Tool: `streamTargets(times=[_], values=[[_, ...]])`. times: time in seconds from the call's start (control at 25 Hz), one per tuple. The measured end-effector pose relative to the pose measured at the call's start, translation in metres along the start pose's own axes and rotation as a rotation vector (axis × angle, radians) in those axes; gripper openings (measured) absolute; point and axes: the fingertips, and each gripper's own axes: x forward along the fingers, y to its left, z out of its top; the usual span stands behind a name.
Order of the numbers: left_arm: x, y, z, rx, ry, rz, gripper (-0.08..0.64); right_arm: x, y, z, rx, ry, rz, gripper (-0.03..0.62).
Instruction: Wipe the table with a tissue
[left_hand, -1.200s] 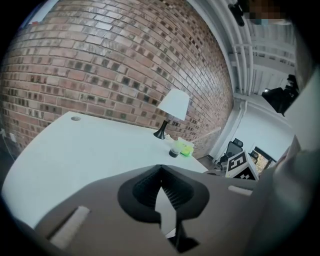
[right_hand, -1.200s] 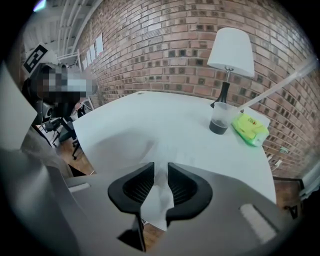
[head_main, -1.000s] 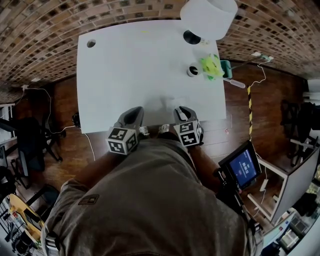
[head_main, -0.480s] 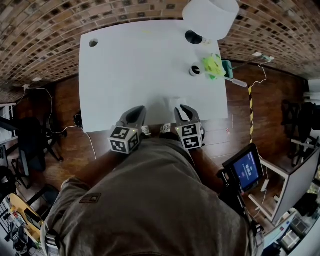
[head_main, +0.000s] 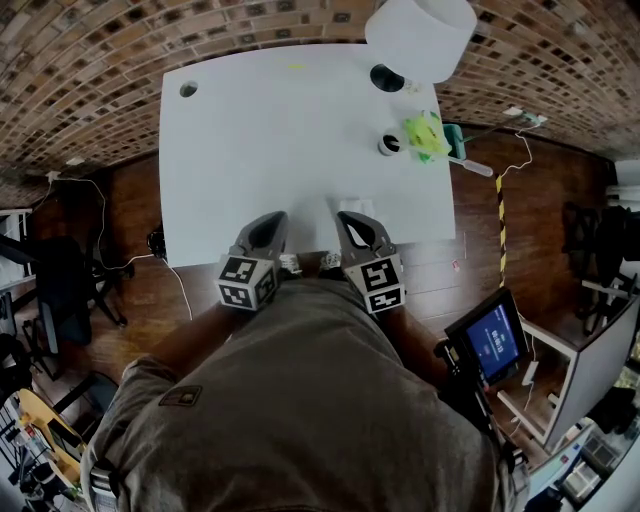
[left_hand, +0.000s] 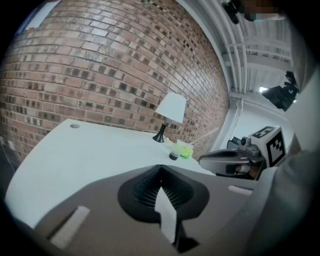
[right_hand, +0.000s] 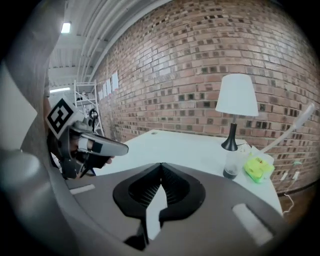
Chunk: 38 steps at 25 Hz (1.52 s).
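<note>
A small white tissue (head_main: 358, 206) shows faintly on the white table (head_main: 250, 130) near its front edge, right at the tip of my right gripper (head_main: 346, 216). In the right gripper view the right gripper (right_hand: 161, 165) has its jaws together, held above the table. Whether a bit of tissue is pinched between them cannot be told. My left gripper (head_main: 274, 220) hovers beside it over the front edge. Its jaws (left_hand: 161, 168) are also shut, with nothing visible in them. Each gripper sees the other from the side: the right gripper (left_hand: 204, 160) and the left gripper (right_hand: 124, 148).
A white-shaded lamp (head_main: 420, 35) stands at the far right corner. In front of it are a small clear cup (head_main: 388, 144) and a bright green object (head_main: 422, 135). A cable hole (head_main: 188, 90) sits far left. A lit screen (head_main: 488, 335) stands to my right off the table.
The right gripper's jaws have closed, and it has risen with its tip swung slightly left. The left gripper has stayed where it was.
</note>
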Motion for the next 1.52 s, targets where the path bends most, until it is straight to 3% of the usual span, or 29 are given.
streamTargets(times=[0.24,0.68,1.52], values=[[-0.002,-0.002,0.008,0.009,-0.021,0.007,0.002,-0.003,0.009,0.03,0.004,-0.068,0.033,0.011],[-0.001,-0.005,0.012,0.009,-0.039,0.01,0.002,-0.005,0.018,0.047,0.002,-0.115,0.079,0.011],[-0.005,-0.007,0.023,0.019,-0.063,0.013,0.002,-0.002,0.018,0.043,0.025,-0.104,0.089,0.009]])
